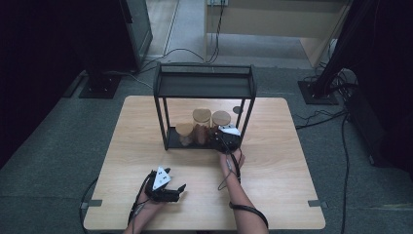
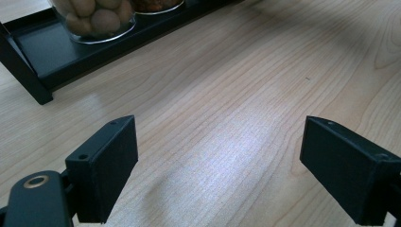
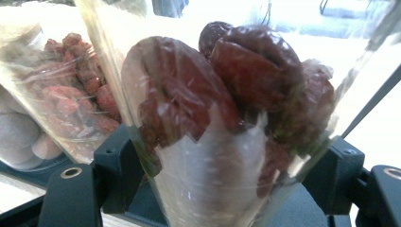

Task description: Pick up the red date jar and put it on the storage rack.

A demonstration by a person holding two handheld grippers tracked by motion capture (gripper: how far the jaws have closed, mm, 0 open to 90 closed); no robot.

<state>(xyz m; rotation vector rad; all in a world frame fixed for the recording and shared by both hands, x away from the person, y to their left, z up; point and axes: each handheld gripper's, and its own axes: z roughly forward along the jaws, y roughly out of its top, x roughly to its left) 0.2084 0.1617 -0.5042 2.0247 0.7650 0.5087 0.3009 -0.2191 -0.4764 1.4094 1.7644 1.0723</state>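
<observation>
On the table [image 1: 272, 161] stands the black 2-tier rack [image 1: 204, 87], and on its bottom tray sit 3 glass jars with round wooden lids. I judge the step in hand to be the grasp on the rightmost one, the jar of dark red dried fruit [image 3: 222, 123]: my right hand-held gripper [image 1: 225, 137] reaches in under the top shelf, and in the right gripper view the jar stands between its 2 black jaws, both right against the glass, though I cannot tell for sure that they are pressing. Next, I think, comes a firm squeeze and a low, level pull toward me, clear of the shelf and the rack's front post. My left hand-held gripper [image 2: 217, 165] rests wide apart and holds nothing, near the table's front edge. I can read no label, brand or writing on jars or rack.
</observation>
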